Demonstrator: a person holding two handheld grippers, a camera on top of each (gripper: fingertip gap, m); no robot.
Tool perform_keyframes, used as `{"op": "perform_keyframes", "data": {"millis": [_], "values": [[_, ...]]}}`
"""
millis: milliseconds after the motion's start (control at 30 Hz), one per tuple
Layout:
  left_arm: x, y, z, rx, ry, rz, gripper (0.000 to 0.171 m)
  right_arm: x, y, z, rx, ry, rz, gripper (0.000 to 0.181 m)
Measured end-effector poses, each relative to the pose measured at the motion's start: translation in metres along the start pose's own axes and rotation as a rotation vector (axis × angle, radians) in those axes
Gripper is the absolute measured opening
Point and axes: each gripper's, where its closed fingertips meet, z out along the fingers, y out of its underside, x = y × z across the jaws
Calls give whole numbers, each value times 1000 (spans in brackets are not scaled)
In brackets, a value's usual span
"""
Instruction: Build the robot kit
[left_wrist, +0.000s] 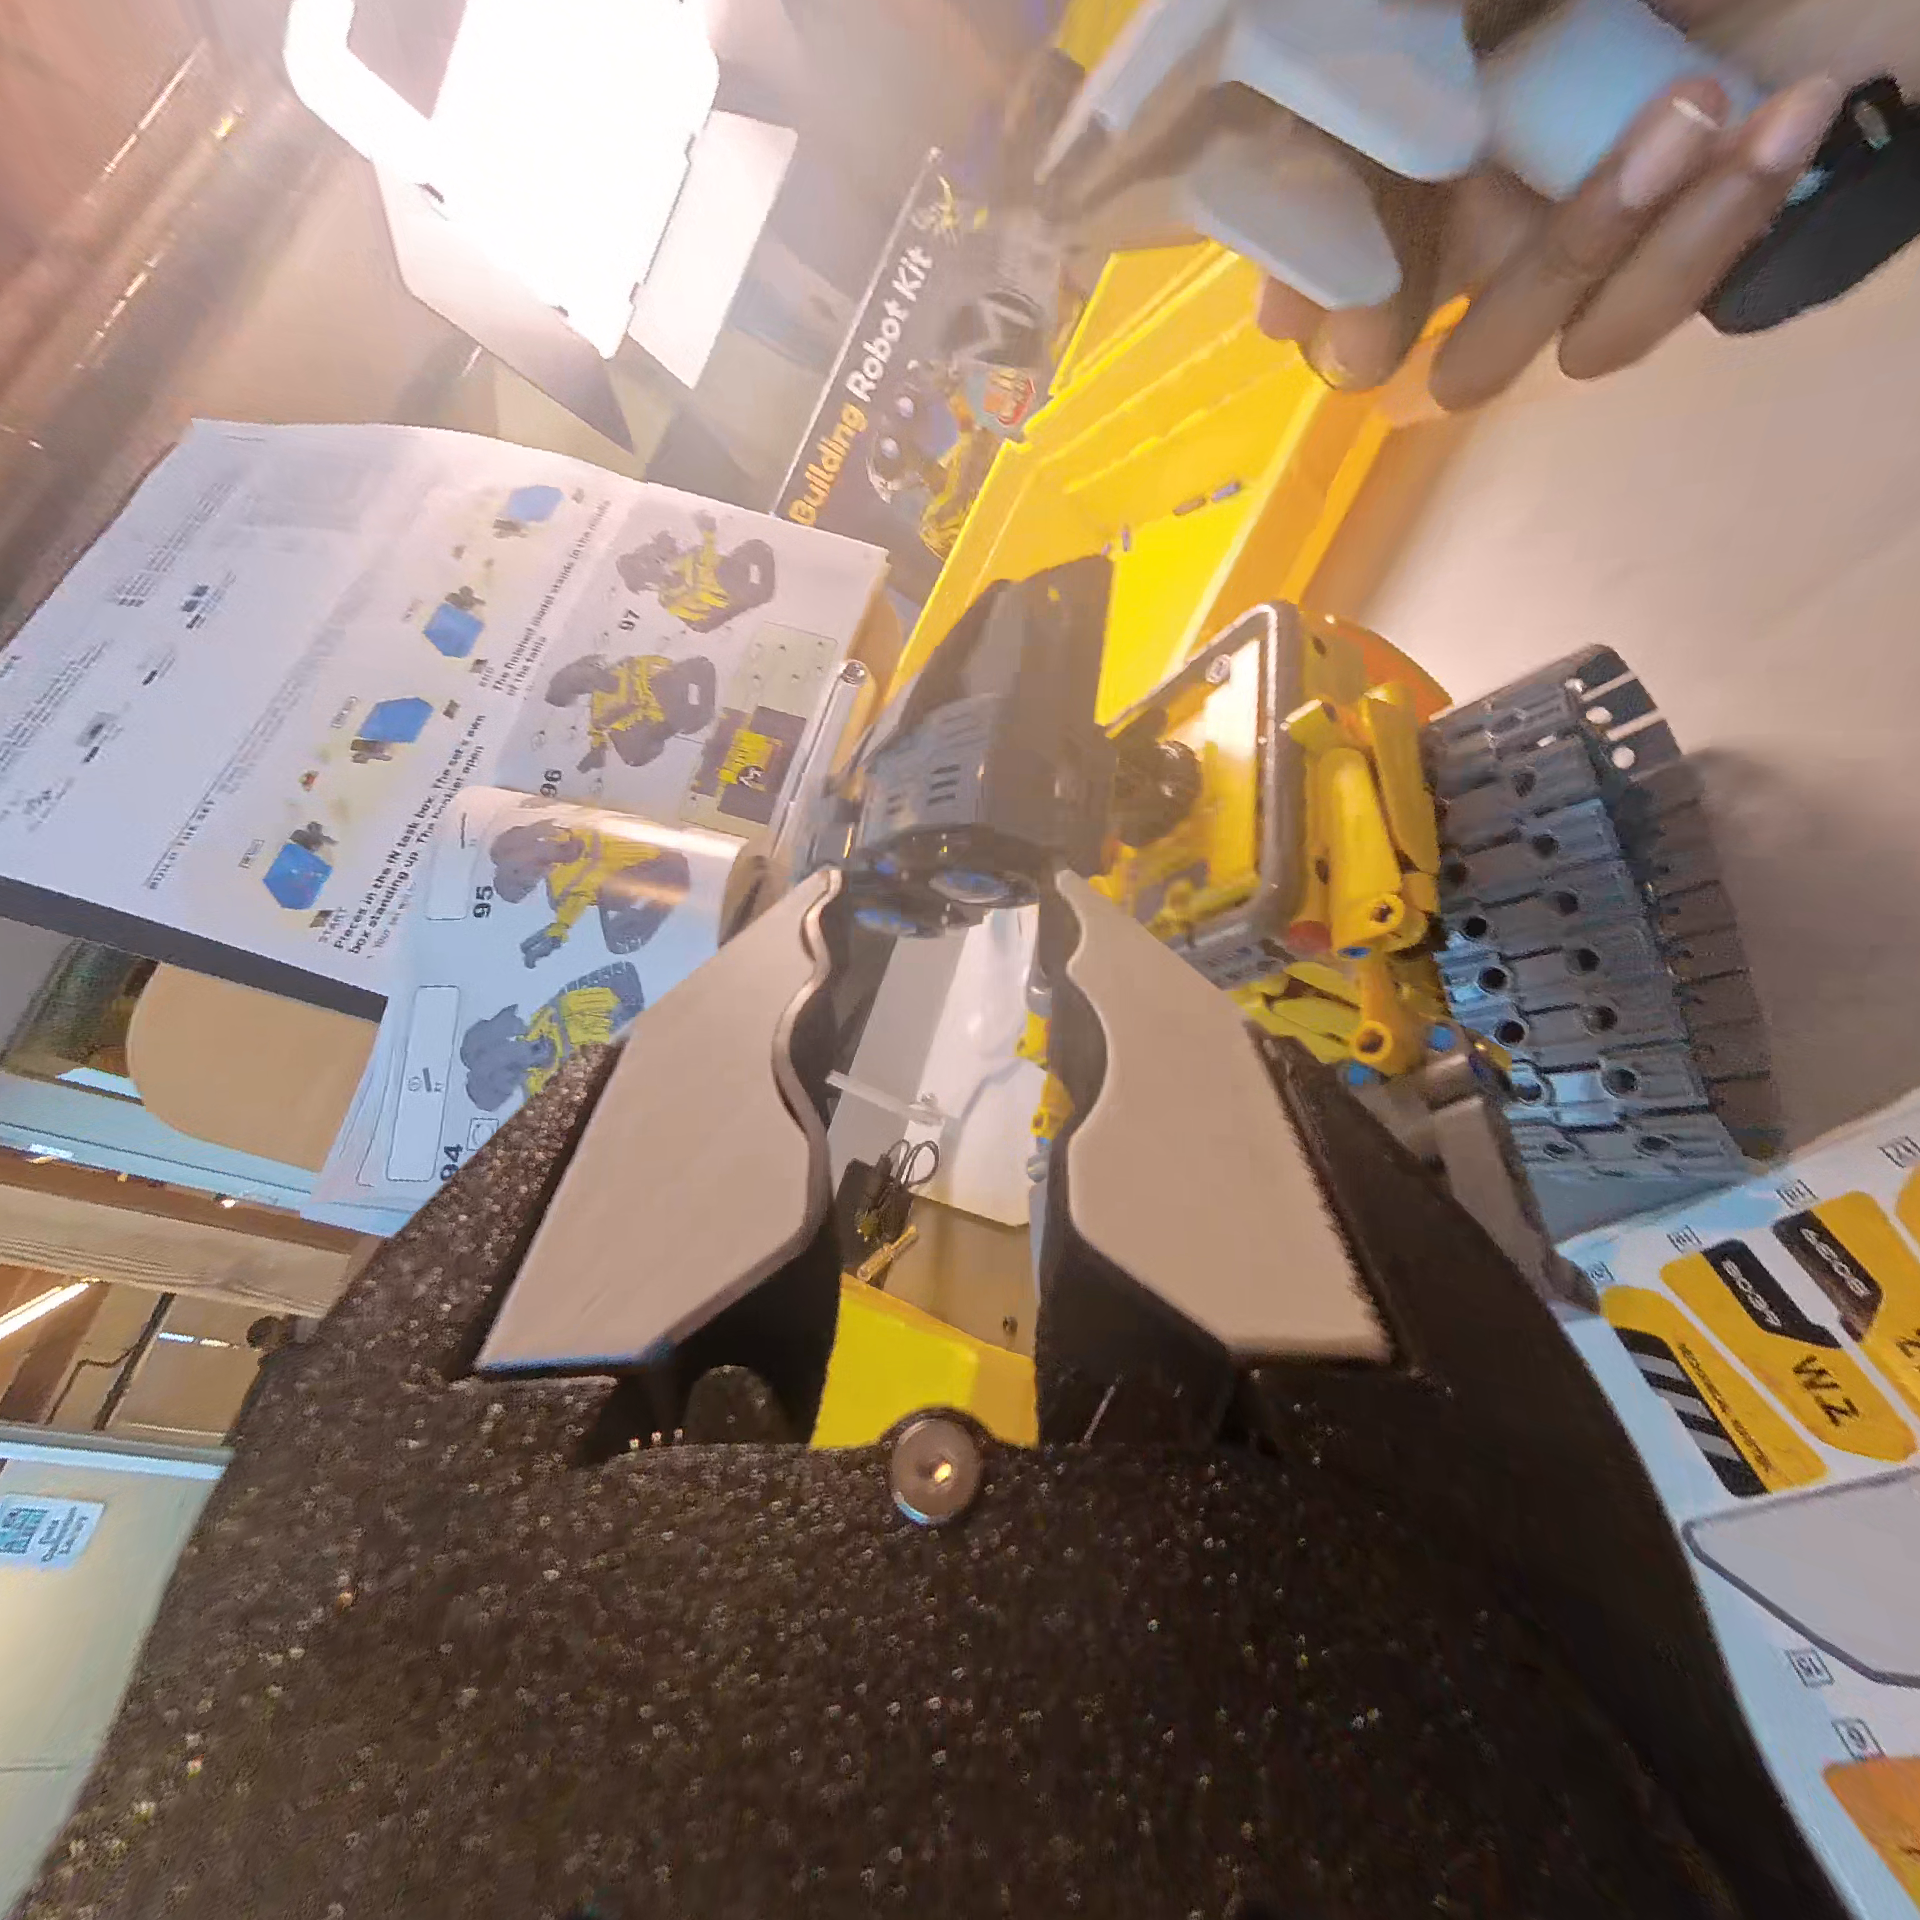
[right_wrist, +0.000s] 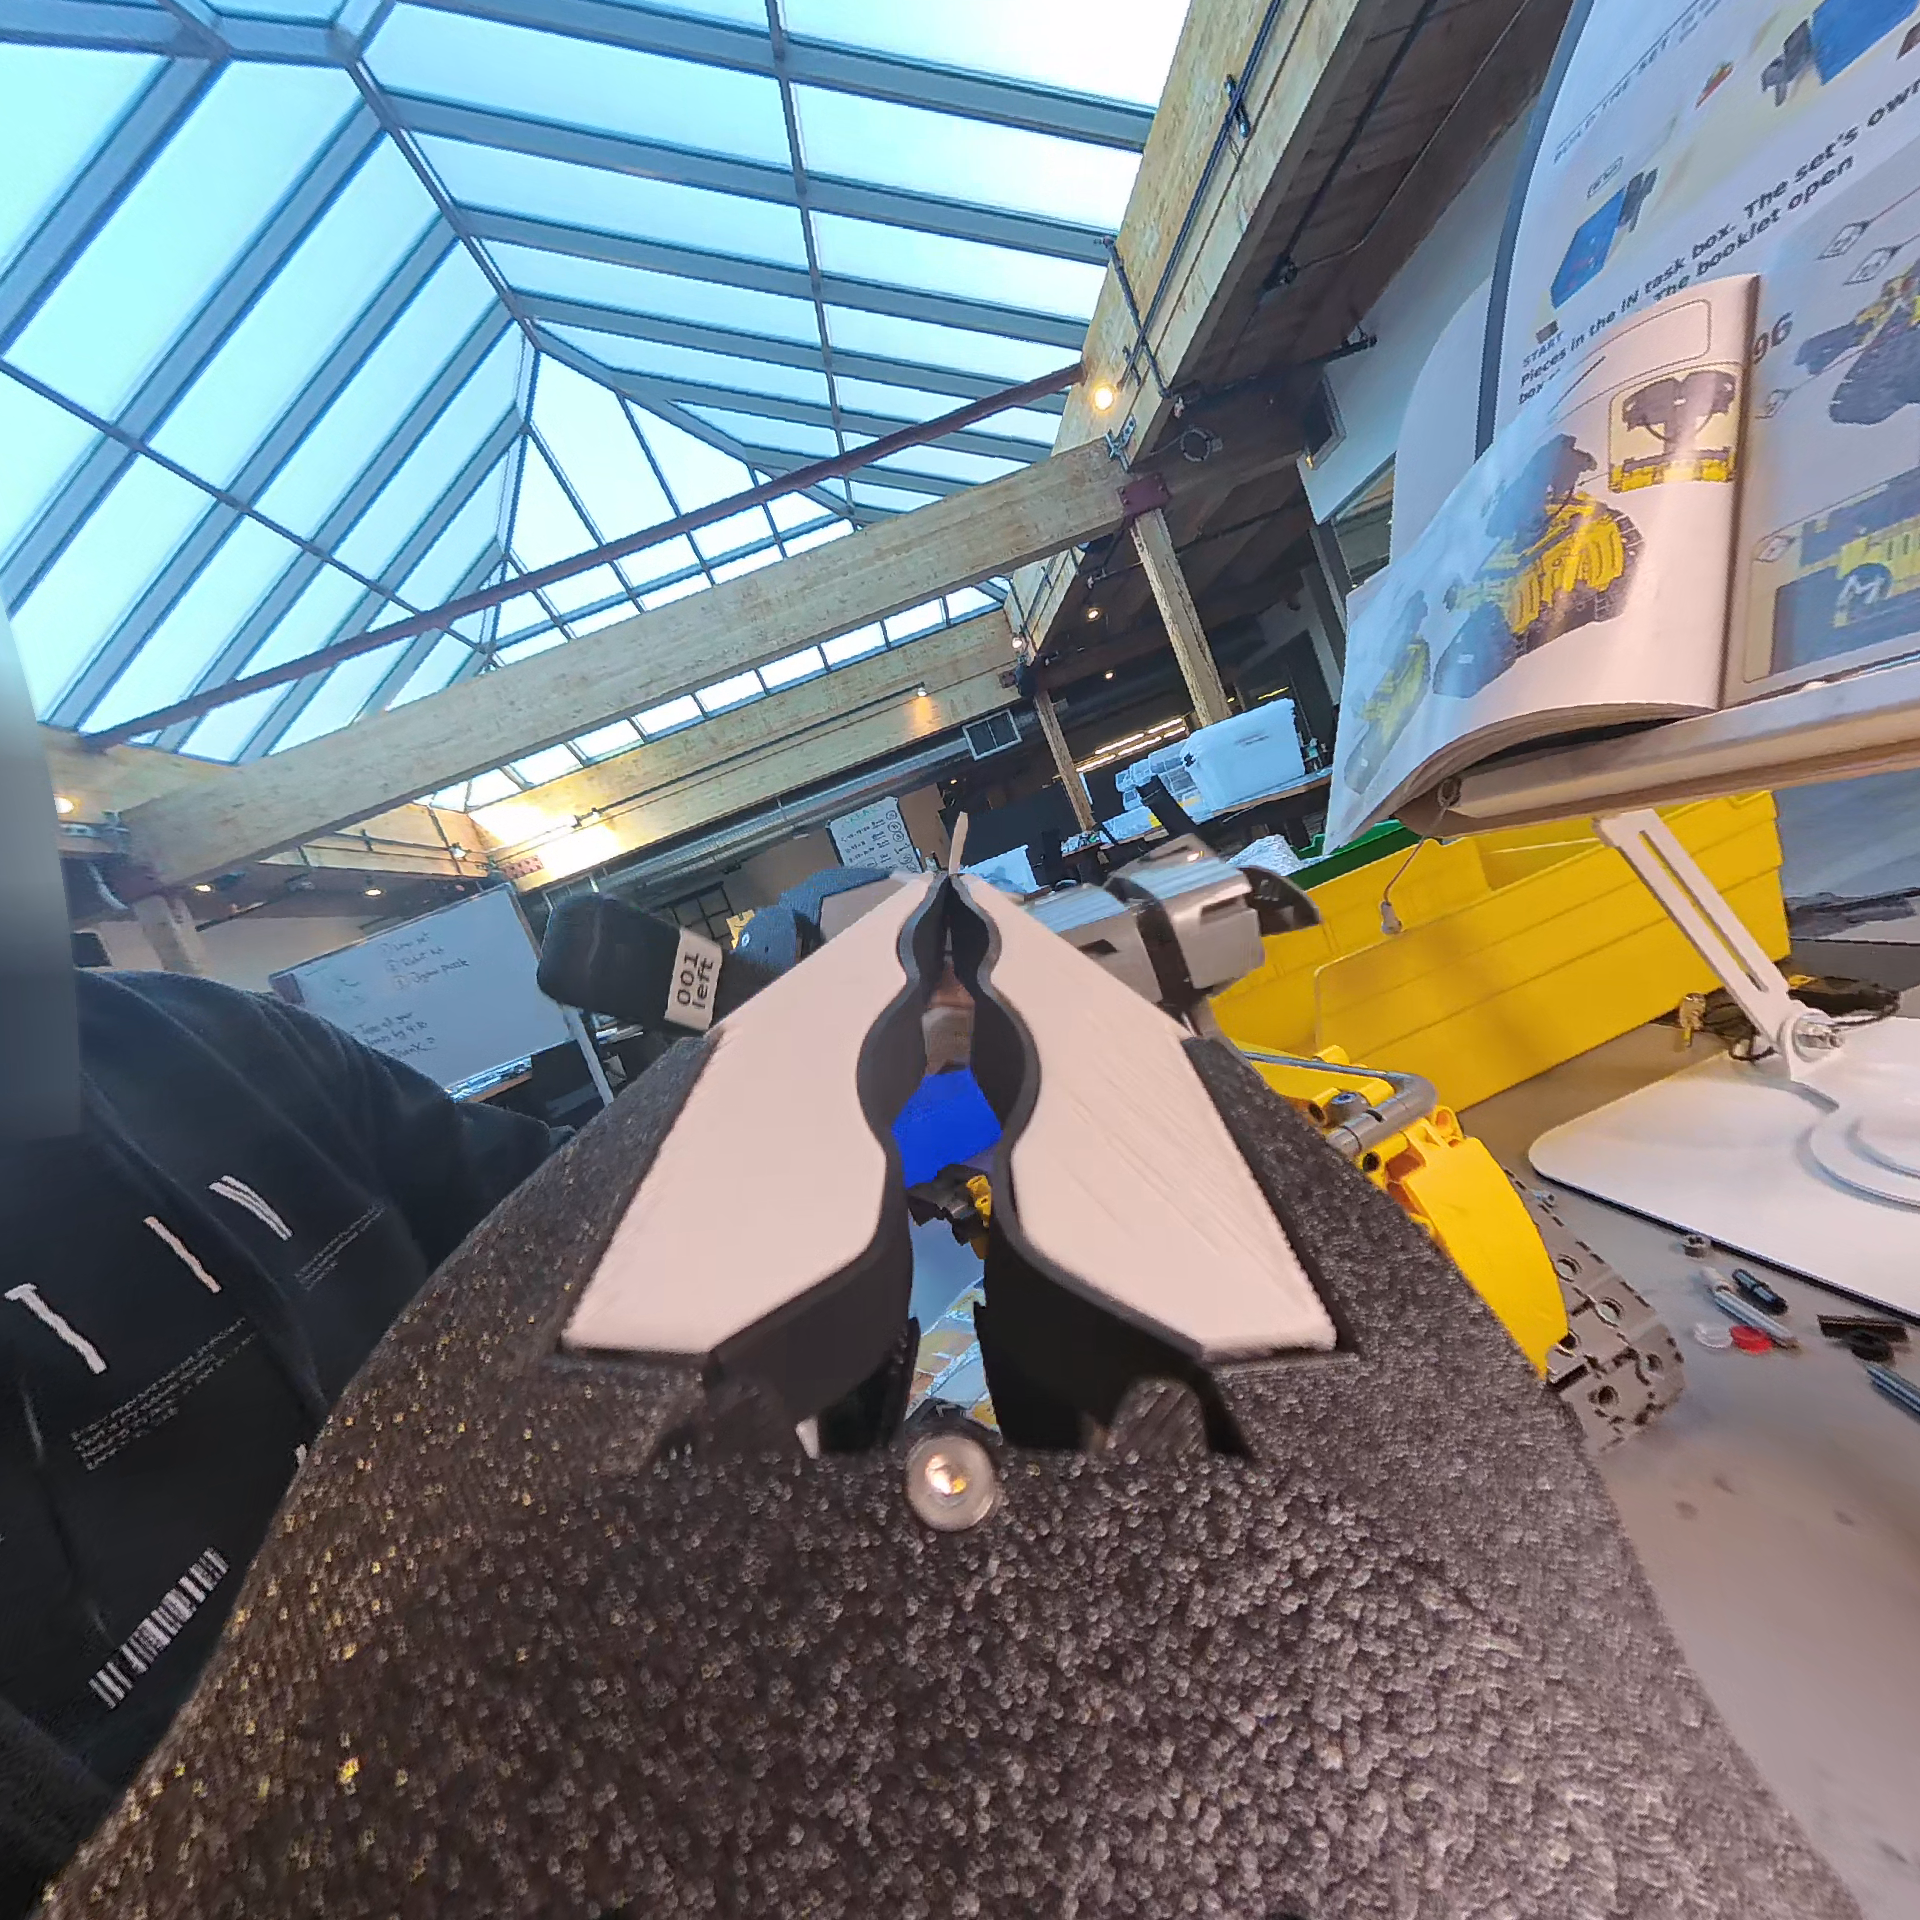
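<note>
A yellow brick-built robot model with grey tracks lies tilted on the table. My left gripper is closed on its dark grey head, a fingertip on either side of the blue eyes. My right gripper is shut on a thin pale strip that sticks out past the tips; it is held up off the table. In the left wrist view the right gripper shows blurred at the top, held by a hand. The model also shows in the right wrist view, low on the right.
A sticker sheet lies by the tracks. An open instruction booklet rests on a white stand, with a printed sheet behind. A yellow bin and the kit box stand beyond. Small loose parts lie on the table. A person's black sleeve is at left. The grippers' ends are close to 12 centimeters from one another.
</note>
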Motion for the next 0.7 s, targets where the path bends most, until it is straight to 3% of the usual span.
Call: {"op": "perform_keyframes", "data": {"millis": [300, 500, 700], "values": [[-5, -10, 16, 57, 108, -69, 33, 3, 12, 2, -24, -2, 28, 0], [9, -23, 18, 129, 236, -243, 36, 7, 14, 1, -19, 5, 66, 0], [17, -35, 23, 185, 216, -114, 44, 11, 5, -3, 19, 13, 88, 0]]}}
